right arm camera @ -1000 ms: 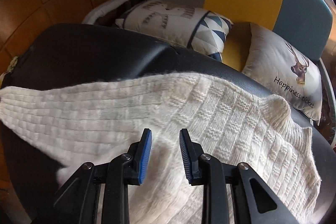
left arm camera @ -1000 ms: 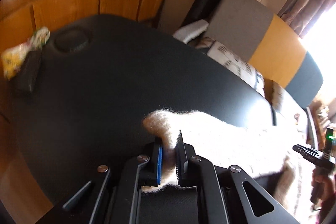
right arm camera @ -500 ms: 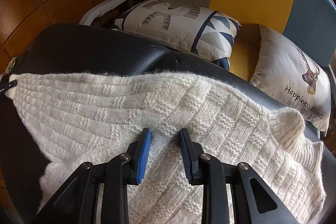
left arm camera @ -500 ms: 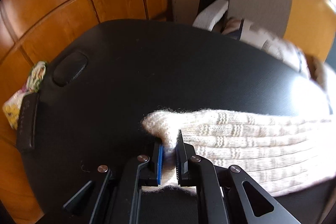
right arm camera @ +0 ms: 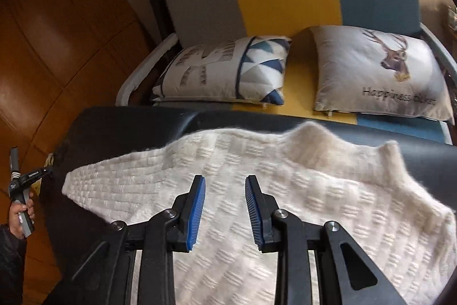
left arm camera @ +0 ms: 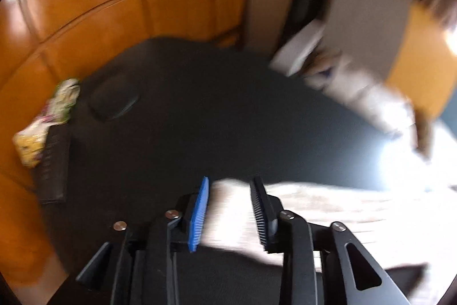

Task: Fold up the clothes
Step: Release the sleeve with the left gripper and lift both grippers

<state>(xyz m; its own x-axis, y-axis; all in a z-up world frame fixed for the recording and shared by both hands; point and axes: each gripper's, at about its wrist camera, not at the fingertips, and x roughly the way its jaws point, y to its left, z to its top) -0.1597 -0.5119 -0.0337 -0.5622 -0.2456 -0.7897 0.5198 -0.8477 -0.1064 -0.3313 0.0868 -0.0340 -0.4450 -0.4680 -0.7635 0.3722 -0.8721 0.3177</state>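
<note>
Black padded table under cream knit sweater, long axis 9-to-3 o'clock, sleeve toward 9. Left gripper and right gripper: jaws wide, gripping nothing. Left view motion-blurred.

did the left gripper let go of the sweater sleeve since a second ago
Yes. The left gripper was shut on the sleeve end; now its fingers stand apart, the white sweater lying loose on the black table.

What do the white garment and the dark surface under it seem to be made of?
The white sweater looks like a chunky knit, likely wool or acrylic: raised block pattern, fuzzy edges. The black table top looks like padded leather or vinyl: smooth with a soft sheen, rounded edge and a crease; which one is unclear.
</note>
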